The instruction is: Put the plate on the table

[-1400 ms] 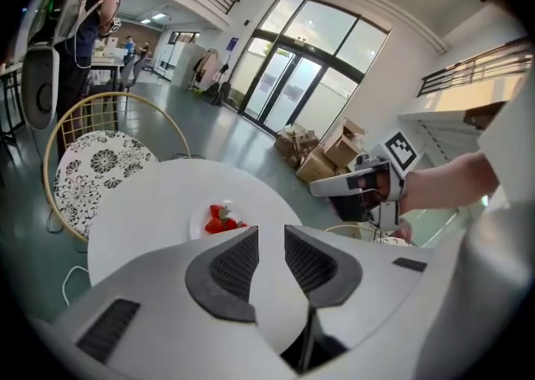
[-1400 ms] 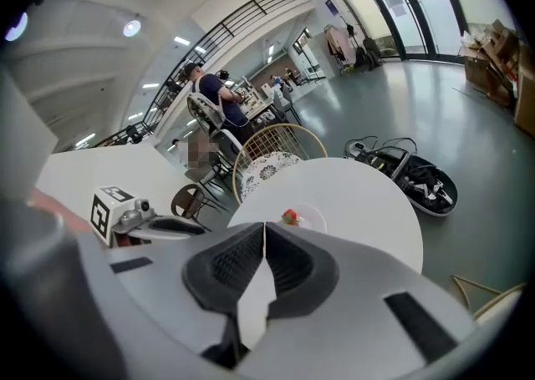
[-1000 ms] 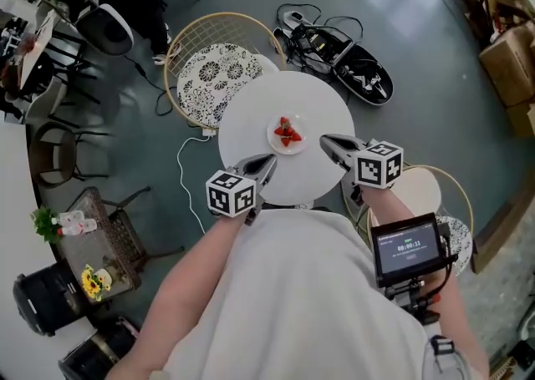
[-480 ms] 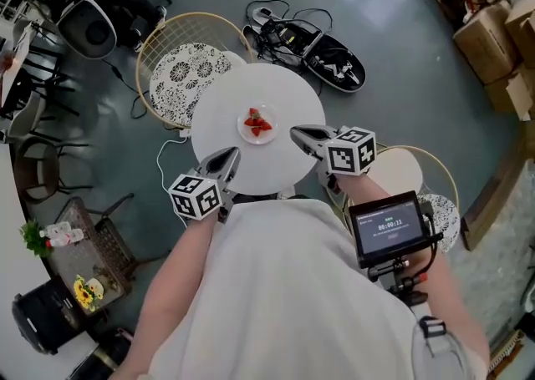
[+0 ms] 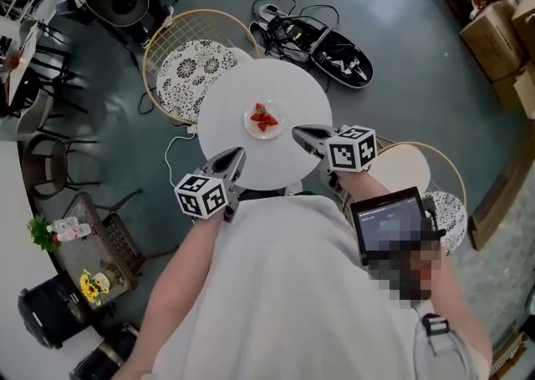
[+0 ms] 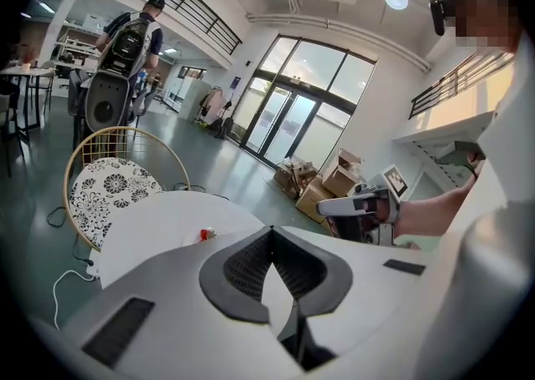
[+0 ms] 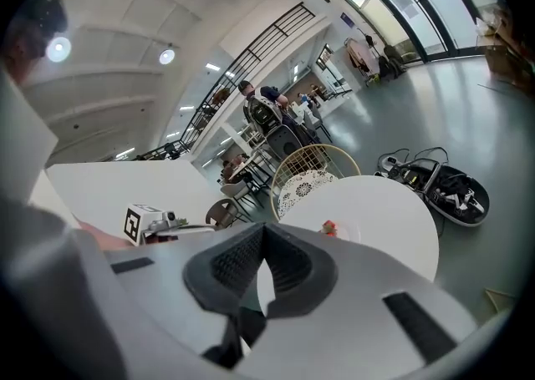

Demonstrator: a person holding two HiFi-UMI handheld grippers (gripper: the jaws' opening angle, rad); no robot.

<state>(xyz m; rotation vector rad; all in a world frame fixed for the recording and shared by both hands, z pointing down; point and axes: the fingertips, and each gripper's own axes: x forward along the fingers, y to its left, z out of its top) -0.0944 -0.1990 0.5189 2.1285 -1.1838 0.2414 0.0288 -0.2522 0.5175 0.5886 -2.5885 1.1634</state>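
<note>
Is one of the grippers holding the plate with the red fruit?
No, the plate sits alone on the round white table, while the left gripper and right gripper stay short of it, jaws shut on nothing.

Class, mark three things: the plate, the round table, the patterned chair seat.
plate [image 5: 252,129], head view, bare rim at its lower left.
round table [image 5: 224,115], head view, bare top left of the plate.
patterned chair seat [image 5: 188,78], head view, middle of the seat.
</note>
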